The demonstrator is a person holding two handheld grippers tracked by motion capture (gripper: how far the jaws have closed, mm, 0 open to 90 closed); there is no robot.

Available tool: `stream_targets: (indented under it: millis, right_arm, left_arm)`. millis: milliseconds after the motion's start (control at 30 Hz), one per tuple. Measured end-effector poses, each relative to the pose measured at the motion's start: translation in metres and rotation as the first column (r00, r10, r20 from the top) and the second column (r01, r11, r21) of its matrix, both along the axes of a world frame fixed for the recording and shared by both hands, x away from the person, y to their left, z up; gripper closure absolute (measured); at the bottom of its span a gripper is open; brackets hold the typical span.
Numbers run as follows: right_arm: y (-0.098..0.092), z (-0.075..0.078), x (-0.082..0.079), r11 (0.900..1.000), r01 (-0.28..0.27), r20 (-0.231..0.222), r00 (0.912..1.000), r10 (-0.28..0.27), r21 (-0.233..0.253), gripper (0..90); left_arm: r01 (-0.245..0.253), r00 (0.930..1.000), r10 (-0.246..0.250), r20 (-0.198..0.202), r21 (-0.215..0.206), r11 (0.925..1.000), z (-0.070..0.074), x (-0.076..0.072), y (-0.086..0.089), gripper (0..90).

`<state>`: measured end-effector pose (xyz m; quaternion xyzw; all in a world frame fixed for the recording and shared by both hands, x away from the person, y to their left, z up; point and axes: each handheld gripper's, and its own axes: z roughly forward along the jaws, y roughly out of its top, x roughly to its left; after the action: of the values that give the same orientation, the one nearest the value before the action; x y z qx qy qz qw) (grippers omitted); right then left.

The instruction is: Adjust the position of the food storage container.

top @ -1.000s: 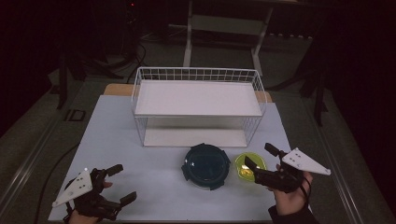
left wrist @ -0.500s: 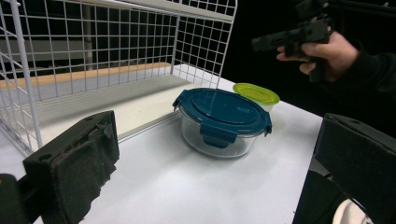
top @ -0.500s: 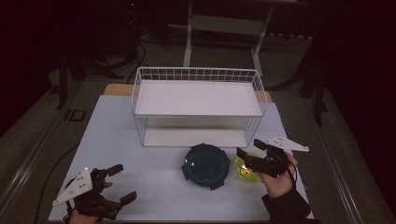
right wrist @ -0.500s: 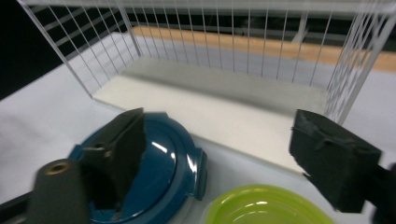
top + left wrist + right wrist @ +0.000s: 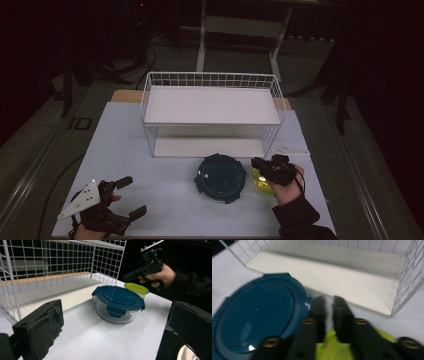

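Observation:
A round glass container with a dark blue clip lid (image 5: 220,177) (image 5: 117,298) (image 5: 254,320) stands on the white table in front of the wire rack. Right beside it is a smaller container with a yellow-green lid (image 5: 261,182) (image 5: 136,288) (image 5: 332,350). My right gripper (image 5: 260,163) (image 5: 329,300) (image 5: 128,277) hovers just over the green lid, pointing left toward the blue lid. Its jaws are shut with only a thin slit between them and nothing held. My left gripper (image 5: 134,196) rests open at the table's near left corner, far from both containers.
A white wire rack (image 5: 212,102) (image 5: 50,267) with an upper shelf and a lower white board (image 5: 352,280) stands at the back middle of the table (image 5: 165,175). Dark floor and stand legs lie beyond the table edges.
My right gripper has swung left from the table's right edge to above the green lid, and its jaws have gone from open to shut. The left gripper has stayed put.

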<state>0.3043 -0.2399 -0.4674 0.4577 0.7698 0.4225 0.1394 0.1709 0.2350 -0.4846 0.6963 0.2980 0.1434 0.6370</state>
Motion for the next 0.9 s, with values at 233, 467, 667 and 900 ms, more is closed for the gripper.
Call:
stream_targets:
  millis: [233,467,667,900]
  right_arm:
    - [0.010,-0.011,0.006,0.999,-0.033,-0.049,0.9983,0.033,-0.006,89.8]
    - [0.023,-0.020,0.009,0.996,-0.050,-0.066,0.9968,0.046,-0.071,90.0]
    - [0.023,-0.019,0.008,0.997,-0.044,-0.076,0.9963,0.039,-0.061,90.0]
    - [0.031,-0.019,0.001,0.996,-0.070,-0.084,0.9943,0.065,-0.051,90.0]
  left_arm:
    - [-0.002,1.0000,0.002,-0.002,-0.001,1.0000,0.000,0.000,0.001,0.0]
    - [-0.001,1.0000,0.001,-0.003,-0.006,1.0000,-0.001,0.000,0.001,0.0]
    - [0.005,1.0000,-0.005,-0.004,-0.002,1.0000,-0.001,0.001,0.000,0.0]
    - [0.004,1.0000,-0.004,-0.005,-0.002,1.0000,-0.001,0.001,0.000,0.0]
